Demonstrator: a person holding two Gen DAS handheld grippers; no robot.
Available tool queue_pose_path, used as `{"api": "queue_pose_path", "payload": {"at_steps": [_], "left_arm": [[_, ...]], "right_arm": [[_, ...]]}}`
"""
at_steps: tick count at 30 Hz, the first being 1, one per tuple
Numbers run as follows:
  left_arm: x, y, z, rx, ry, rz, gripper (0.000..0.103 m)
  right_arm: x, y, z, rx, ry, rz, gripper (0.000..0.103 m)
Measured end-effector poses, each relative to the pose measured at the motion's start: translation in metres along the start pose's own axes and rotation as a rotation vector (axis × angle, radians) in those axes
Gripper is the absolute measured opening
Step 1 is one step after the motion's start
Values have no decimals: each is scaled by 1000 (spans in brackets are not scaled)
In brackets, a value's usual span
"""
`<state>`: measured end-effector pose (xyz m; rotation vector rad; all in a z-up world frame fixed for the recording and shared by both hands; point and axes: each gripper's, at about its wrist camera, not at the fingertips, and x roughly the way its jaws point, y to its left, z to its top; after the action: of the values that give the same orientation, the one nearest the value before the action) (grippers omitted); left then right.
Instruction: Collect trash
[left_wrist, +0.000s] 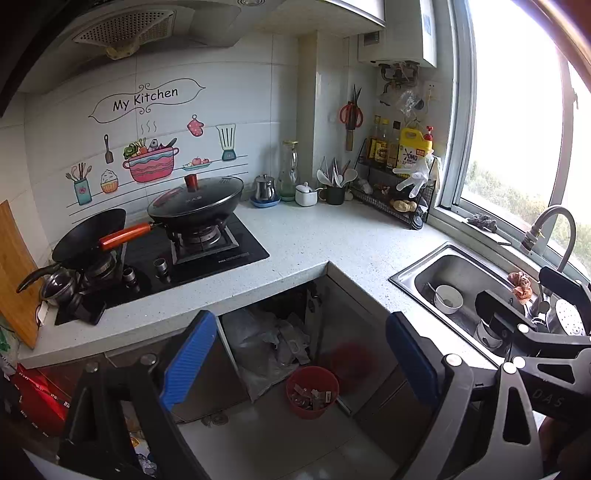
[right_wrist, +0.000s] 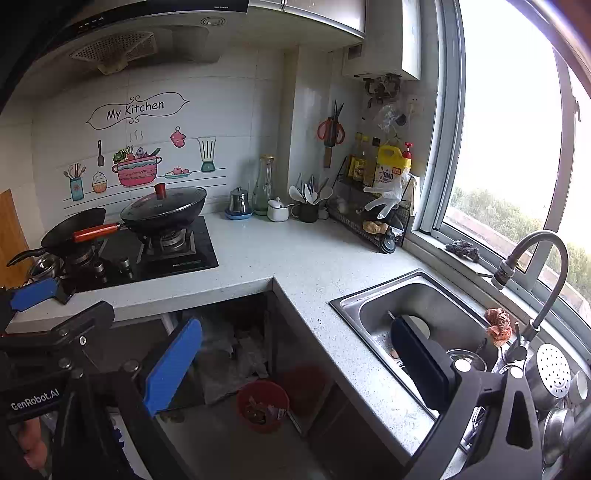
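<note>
Nearest, the left gripper (left_wrist: 301, 365) stands wide open with nothing between its blue pads, and the right gripper (right_wrist: 295, 365) is likewise spread and empty. Both point down and forward into the corner of the kitchen.

I judge this to be the approach step: nothing is picked up yet. Just beyond the fingers, on the floor in the open recess under the counter corner, stands a small red bin (left_wrist: 312, 391) holding scraps of wrappers (what they are exactly I cannot tell). Behind it a crumpled clear plastic bag (left_wrist: 264, 343) slumps in the recess. The next move likely calls for lowering one gripper toward the bin's rim or the bag, keeping clear of the cabinet edges on either side.

Farther off, the speckled pale countertop (left_wrist: 314, 236) wraps the corner in an L. At the right is a steel sink (right_wrist: 417, 295) with a bowl inside and a curved tap; at the far left a black gas hob (left_wrist: 207, 251) carries a lidded wok (left_wrist: 195, 201). A tiled wall with a kitchen sticker and a bright window close the room.
</note>
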<state>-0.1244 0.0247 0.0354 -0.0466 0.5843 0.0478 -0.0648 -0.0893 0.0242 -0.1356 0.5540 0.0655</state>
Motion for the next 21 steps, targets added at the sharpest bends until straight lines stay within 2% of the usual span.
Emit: {"api": "queue_pose_path", "payload": {"at_steps": [21], "left_arm": [[8, 4, -4, 11, 38, -28, 92]], "right_arm": [[-1, 6, 0, 21, 29, -30, 102]]}}
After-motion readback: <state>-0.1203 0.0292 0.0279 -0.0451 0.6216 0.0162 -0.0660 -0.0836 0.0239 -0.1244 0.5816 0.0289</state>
